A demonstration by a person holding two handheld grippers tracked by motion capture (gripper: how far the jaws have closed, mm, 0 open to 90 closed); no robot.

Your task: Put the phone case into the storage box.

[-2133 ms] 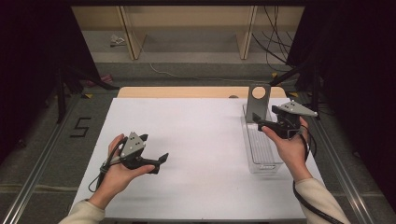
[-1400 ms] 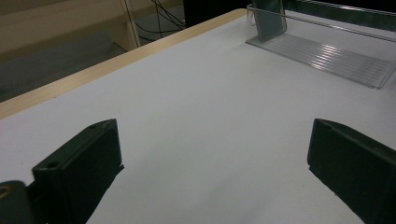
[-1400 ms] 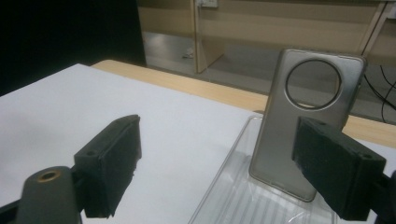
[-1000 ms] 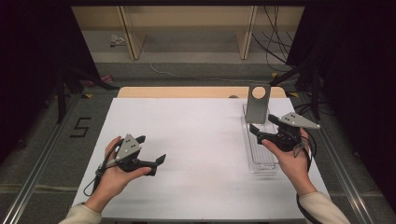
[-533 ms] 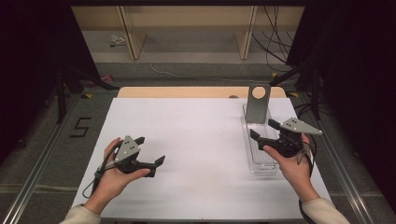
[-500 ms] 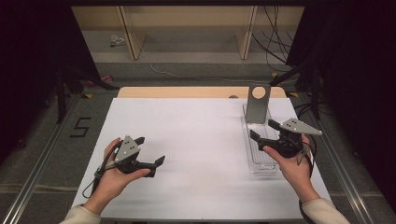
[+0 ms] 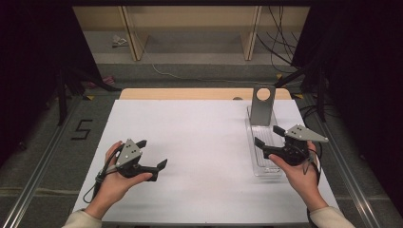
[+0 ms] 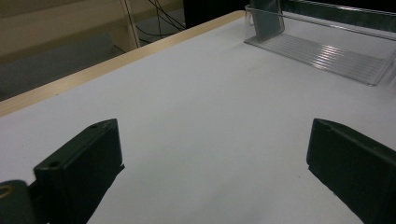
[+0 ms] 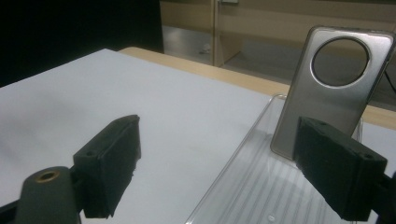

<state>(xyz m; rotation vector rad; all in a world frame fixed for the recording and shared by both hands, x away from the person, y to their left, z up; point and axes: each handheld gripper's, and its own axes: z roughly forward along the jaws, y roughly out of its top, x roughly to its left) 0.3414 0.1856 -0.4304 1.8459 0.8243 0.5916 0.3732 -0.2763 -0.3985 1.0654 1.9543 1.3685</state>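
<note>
Right gripper (image 7: pixel 269 137): jaws spread wide, holding nothing, poised over the near end of the clear tray (image 7: pixel 253 124). Grey phone (image 7: pixel 263 105): upright at the tray's far end, untouched. Left gripper (image 7: pixel 152 154): jaws wide apart, empty, above the white table (image 7: pixel 199 142).

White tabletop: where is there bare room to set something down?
The white tabletop is bare between the left hand-held gripper and the clear tray. It is crowded at the right edge: phone, tray and right hand-held gripper.

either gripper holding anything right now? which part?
Nothing is held. The left gripper hangs open over the bare table; the right gripper is open above the clear tray, short of the phone.
</note>
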